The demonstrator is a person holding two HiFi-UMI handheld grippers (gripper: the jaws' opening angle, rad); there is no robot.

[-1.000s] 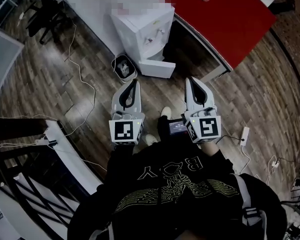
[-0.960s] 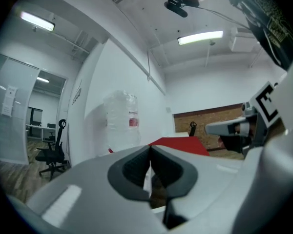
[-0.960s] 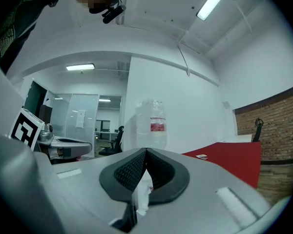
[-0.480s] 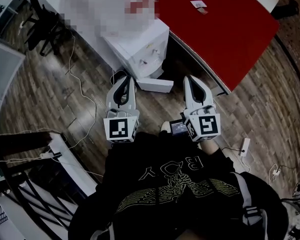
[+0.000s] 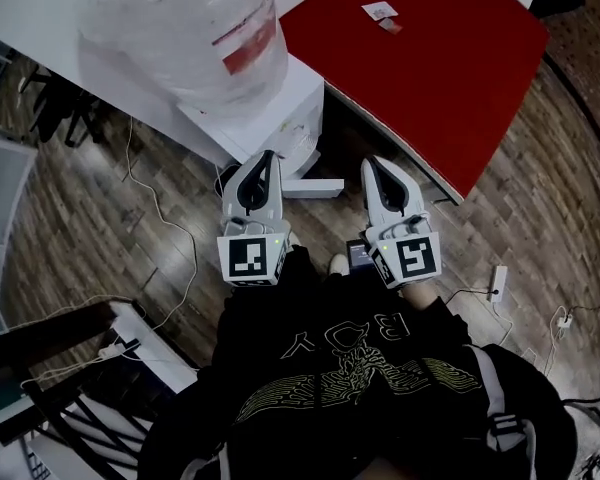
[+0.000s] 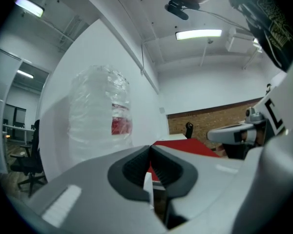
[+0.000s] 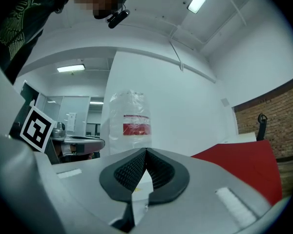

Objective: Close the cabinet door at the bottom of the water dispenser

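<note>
My left gripper (image 5: 264, 158) and right gripper (image 5: 373, 165) have jaws pressed together, empty; I'd push the white swung-open cabinet door (image 5: 316, 185) ahead squarely, near its free edge.

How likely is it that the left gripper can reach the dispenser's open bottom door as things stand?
Probably yes. The left gripper, fingers shut, points toward the water dispenser, and the open door juts out just right of its tip with nothing between. The door sits low, so stooping seems needed.

- White box-shaped water dispenser (image 5: 292, 106) stands upright on the wood floor beside a red table (image 5: 430, 58); a clear plastic bottle (image 5: 195, 23) sits on top;
- its white bottom cabinet door (image 5: 315, 185) stands swung open, jutting out low.
</note>
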